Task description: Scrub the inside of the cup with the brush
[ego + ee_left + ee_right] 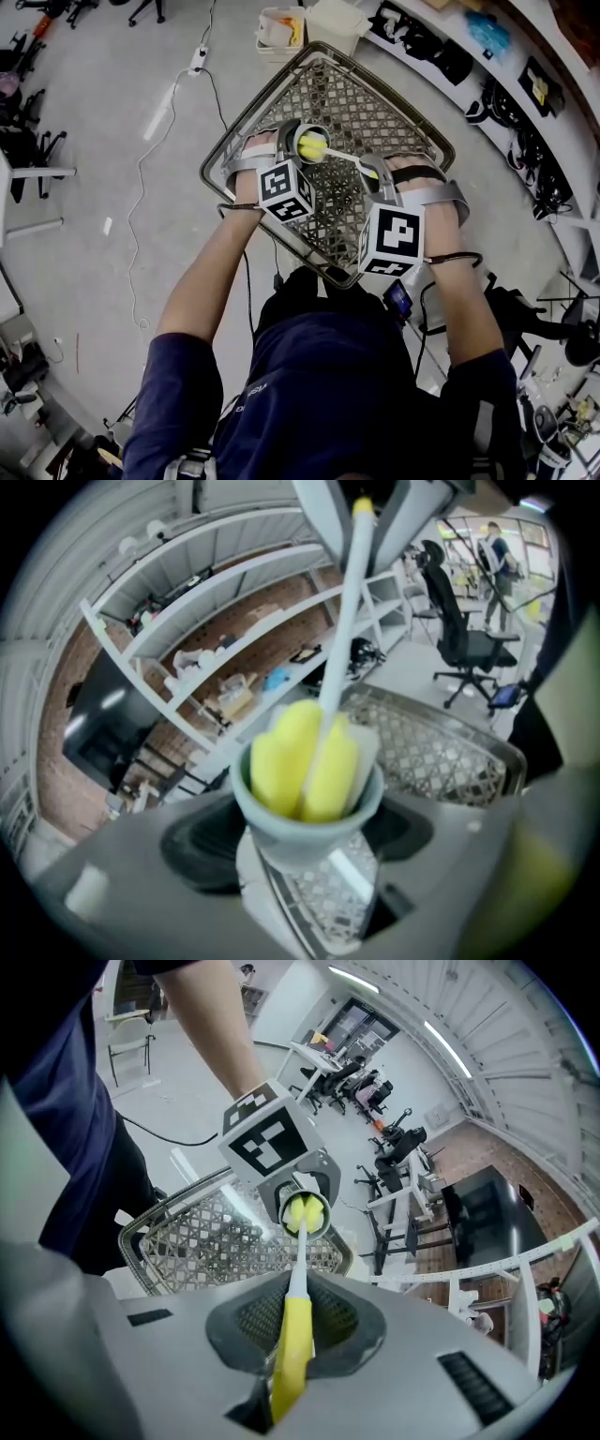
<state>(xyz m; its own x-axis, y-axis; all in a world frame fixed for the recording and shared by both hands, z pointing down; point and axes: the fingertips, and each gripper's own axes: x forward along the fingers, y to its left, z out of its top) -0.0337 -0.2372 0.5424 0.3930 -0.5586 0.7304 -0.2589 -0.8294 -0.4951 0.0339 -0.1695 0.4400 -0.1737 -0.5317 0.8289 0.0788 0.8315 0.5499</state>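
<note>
**Brush Head Seated Inside Held Cup**

The cup [281,841], clamped in the left hand-held gripper [305,874] over the wire basket [375,103], opened toward 4 o'clock to admit the brush [305,761]. The right hand-held gripper [295,1326], closed on its handle, appeared mid-scrub.

Pale grey-blue cup [302,841], mouth tipped sideways — the brush [292,1335], yellow-handled and white-stemmed, has its yellow sponge head inside.

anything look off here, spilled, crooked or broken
Nothing stands out. The left gripper holds the cup with its mouth facing the brush. The right gripper clamps the brush's yellow handle, and the sponge head sits inside the cup. No spill or damage shows on the wire basket.
</note>
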